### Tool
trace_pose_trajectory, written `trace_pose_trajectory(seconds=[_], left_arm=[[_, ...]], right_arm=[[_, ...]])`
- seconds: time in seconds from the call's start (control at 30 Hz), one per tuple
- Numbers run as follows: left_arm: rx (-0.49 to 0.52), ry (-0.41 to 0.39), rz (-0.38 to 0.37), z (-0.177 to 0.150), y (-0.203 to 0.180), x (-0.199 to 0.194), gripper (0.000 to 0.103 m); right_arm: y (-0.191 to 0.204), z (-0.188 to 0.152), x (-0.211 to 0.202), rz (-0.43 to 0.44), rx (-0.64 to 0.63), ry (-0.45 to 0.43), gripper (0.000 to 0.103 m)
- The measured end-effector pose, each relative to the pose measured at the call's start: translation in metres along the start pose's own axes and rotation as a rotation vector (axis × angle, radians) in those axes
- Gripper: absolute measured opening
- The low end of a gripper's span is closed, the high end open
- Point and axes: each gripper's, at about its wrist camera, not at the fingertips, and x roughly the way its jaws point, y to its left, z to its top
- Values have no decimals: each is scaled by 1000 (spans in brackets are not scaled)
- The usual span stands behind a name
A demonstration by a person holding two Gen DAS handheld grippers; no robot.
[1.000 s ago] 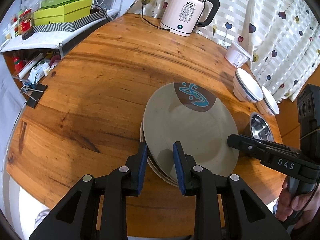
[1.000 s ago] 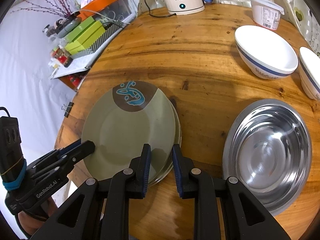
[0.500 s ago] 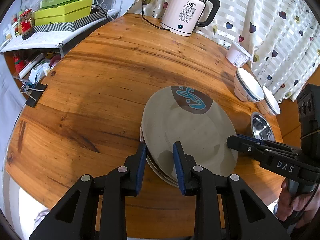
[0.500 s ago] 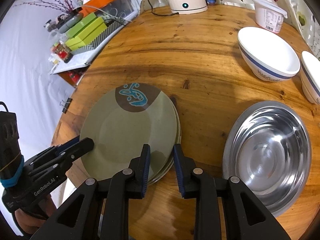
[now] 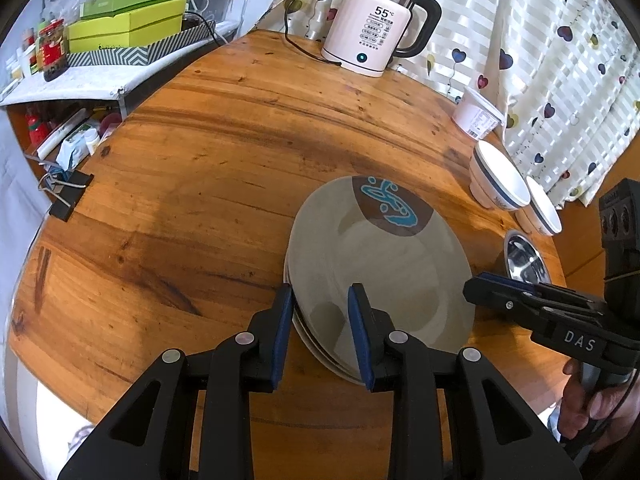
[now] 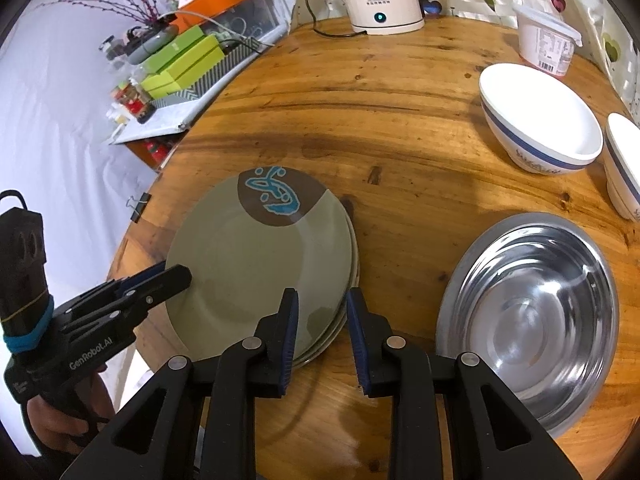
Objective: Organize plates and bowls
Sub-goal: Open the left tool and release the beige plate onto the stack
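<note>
A stack of olive plates (image 5: 372,272), the top one bearing a brown patch with a blue motif, rests near the front of the round wooden table (image 5: 208,152). My left gripper (image 5: 320,292) straddles the stack's left rim; its jaws are opening, with the rim still between the pads. My right gripper (image 6: 320,296) is shut on the opposite rim of the plate stack (image 6: 256,272). Each view shows the other tool: the right gripper (image 5: 474,290) and the left gripper (image 6: 176,276) both touch the plate edge. To the right lies a steel bowl (image 6: 532,320). Behind it stand two white bowls (image 6: 540,120) (image 6: 624,160).
At the table's back stand a white kettle (image 5: 376,36) with its cord and a plastic tub (image 5: 476,116). A binder clip (image 5: 68,196) lies at the left edge. A shelf with green boxes (image 5: 124,28) adjoins the table on the left. A curtain hangs behind on the right.
The stack's far edge sits slightly lower in the left wrist view, and the left jaws stand a touch wider. Both hands have stayed in place.
</note>
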Motion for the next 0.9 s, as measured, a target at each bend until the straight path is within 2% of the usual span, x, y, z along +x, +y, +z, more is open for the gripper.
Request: trace_pose_trajectory(seconds=[0.17, 0.9], left_arm=[[5, -27, 11, 6, 1, -1, 29], [21, -31, 16, 3, -4, -5, 30]], right_arm=[[-5, 1, 1, 5, 4, 0, 25], [-1, 2, 2, 10, -26, 1, 24]])
